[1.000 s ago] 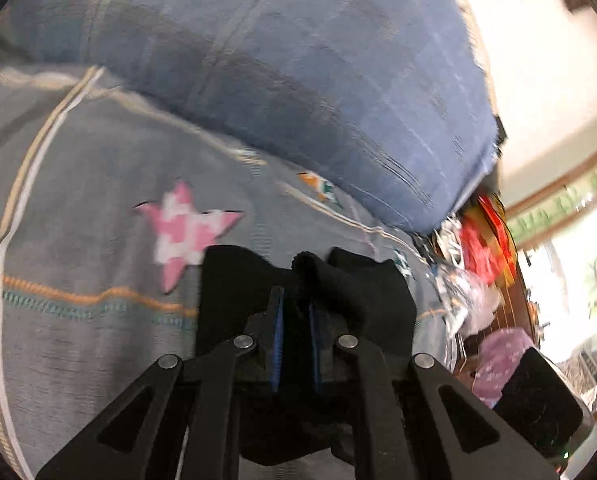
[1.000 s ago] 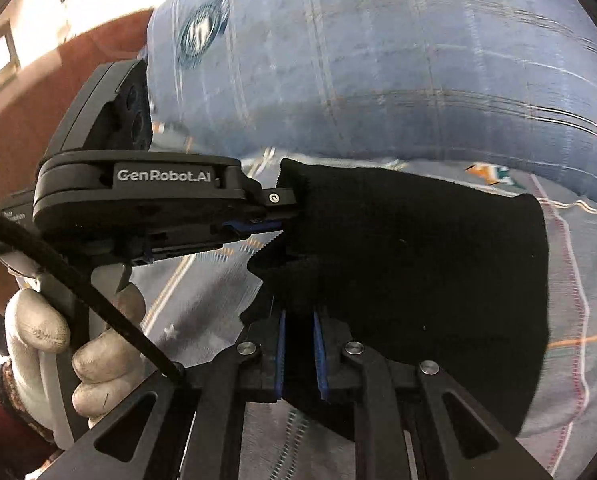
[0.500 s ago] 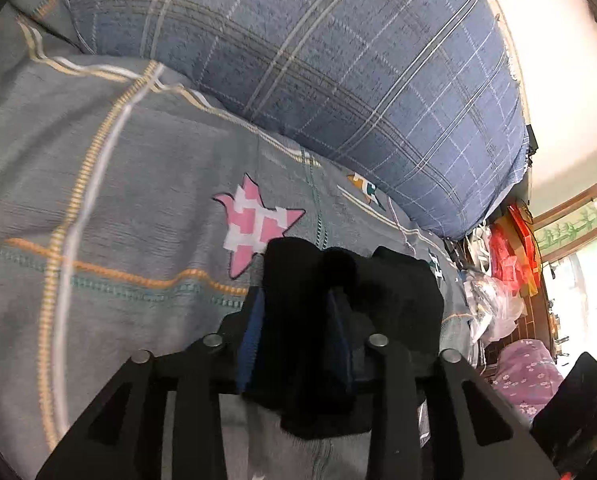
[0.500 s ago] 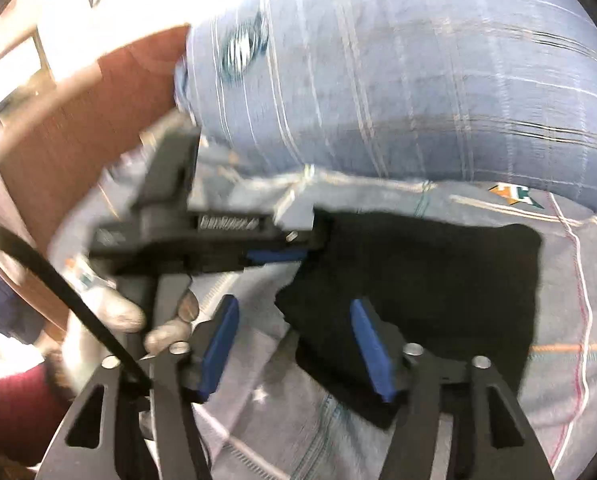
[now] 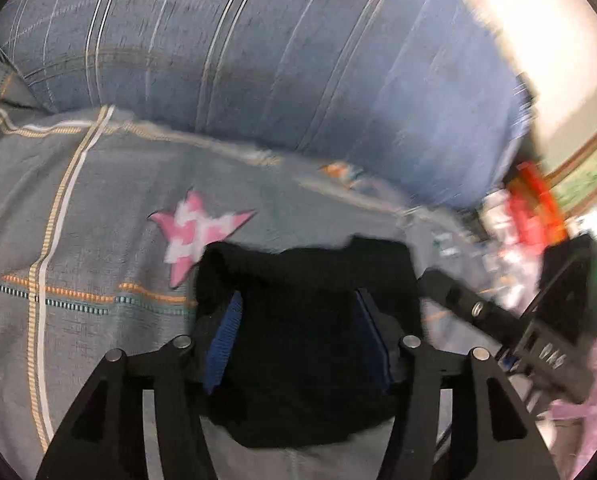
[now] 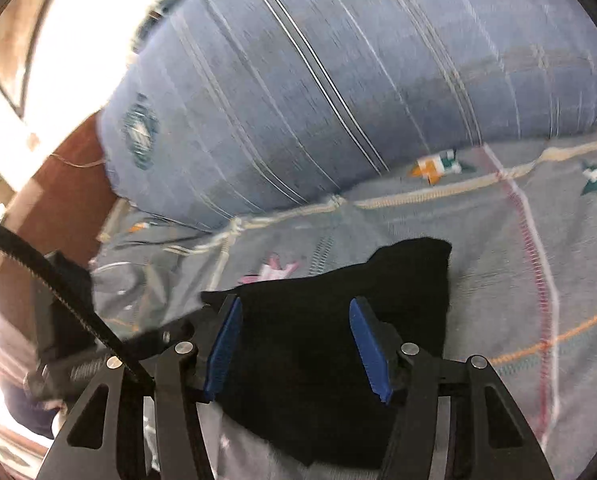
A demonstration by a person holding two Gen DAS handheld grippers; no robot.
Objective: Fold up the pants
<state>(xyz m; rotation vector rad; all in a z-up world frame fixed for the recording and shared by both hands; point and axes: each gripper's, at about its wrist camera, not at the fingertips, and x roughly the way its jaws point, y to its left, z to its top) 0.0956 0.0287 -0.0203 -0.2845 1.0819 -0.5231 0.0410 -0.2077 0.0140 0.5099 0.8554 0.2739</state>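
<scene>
The black pants (image 5: 306, 344) lie folded in a compact bundle on the grey patterned bedspread (image 5: 98, 240). My left gripper (image 5: 298, 300) is open, its blue pads on either side of the bundle's near edge, gripping nothing. My right gripper (image 6: 294, 308) is open too, over the same black pants (image 6: 338, 320), which lie flat beneath it. The right gripper's body (image 5: 538, 320) shows at the right of the left wrist view, and the left gripper's body (image 6: 70, 320) at the left of the right wrist view.
A large blue plaid pillow (image 5: 278, 60) lies along the back of the bed, also in the right wrist view (image 6: 338, 80). A pink star patch (image 5: 194, 232) is beside the pants. Red and pale clutter (image 5: 530, 216) sits past the bed's right edge. A brown headboard (image 6: 58, 184) stands left.
Both grippers were shut on the black pants a second ago; both have opened and let go, and the pants now rest on the bedspread. Both grippers have pulled back slightly.
</scene>
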